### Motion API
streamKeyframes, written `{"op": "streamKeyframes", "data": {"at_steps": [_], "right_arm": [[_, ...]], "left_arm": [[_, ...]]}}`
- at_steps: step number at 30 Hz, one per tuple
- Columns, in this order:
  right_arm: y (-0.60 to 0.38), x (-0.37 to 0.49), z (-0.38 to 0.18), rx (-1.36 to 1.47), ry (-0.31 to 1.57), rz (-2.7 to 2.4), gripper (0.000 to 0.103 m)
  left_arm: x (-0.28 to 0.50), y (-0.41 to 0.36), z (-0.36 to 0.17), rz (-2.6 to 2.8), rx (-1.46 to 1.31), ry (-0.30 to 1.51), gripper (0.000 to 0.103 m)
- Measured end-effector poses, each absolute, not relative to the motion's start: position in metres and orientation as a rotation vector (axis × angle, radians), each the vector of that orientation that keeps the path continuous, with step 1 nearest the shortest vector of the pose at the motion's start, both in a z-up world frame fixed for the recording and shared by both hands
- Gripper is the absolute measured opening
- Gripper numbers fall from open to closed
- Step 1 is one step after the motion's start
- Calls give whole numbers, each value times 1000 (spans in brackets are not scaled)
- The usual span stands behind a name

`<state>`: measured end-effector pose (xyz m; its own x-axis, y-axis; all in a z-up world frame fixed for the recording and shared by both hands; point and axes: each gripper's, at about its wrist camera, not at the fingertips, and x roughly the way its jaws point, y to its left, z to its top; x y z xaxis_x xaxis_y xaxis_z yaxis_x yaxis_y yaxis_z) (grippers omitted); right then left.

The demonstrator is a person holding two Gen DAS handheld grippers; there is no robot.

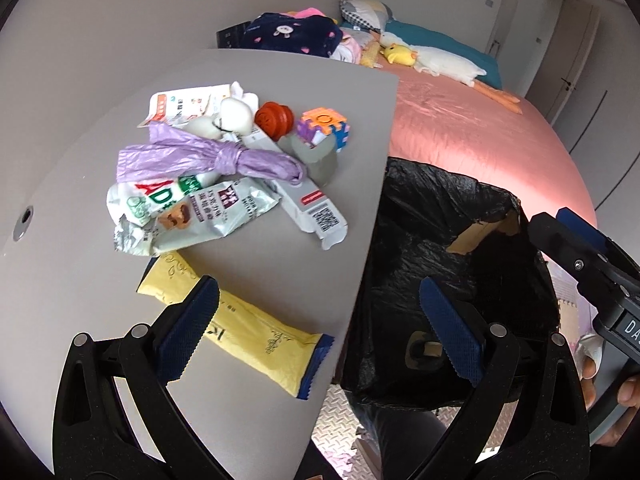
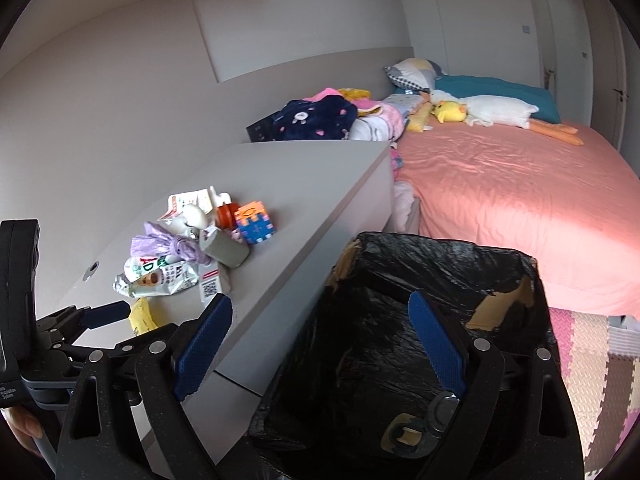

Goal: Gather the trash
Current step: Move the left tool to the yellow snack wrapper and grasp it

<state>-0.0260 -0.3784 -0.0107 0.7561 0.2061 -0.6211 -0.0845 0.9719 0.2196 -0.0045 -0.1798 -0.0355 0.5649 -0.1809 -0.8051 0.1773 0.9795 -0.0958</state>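
A pile of trash lies on the grey table [image 1: 120, 280]: a yellow snack wrapper [image 1: 256, 332], a silver crumpled wrapper [image 1: 188, 212], a knotted purple plastic bag [image 1: 208, 158], a white carton [image 1: 312, 208] and torn paper [image 1: 180, 108]. A box lined with a black trash bag [image 1: 440, 220] stands beside the table; a roll of tape [image 2: 412, 432] lies inside it. My left gripper [image 1: 320, 332] is open and empty above the table edge, its left finger over the yellow wrapper. My right gripper [image 2: 320, 348] is open and empty above the black bag [image 2: 400, 320].
A red spool [image 1: 274, 118], a coloured puzzle cube [image 1: 326, 128] and a grey cylinder [image 1: 316, 160] sit among the trash. A pink bed [image 2: 520, 200] with clothes and a plush duck [image 2: 450, 112] lies behind. Foam floor mats [image 2: 592, 360] lie at the right.
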Motion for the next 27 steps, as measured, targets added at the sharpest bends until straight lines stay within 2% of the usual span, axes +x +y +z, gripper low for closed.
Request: {"op": "streamKeyframes", "data": {"at_steps": [9,15,20,27], "right_arm": [[-341,-16,-17,157,712,245,90],[-329,-16,-18,142,715,272,90],[-324,-15,-19,134,718,281,90],[-322,-14,-21,132,723,286,90]], "left_arm": [[-3,-124,-57,-57,-159,1030,97],[1,-116,-65,20,-210,1063,96],[7,-111,-75,36,-249,1102,86],[8,-113,-81,90,-197,1114,79]]}}
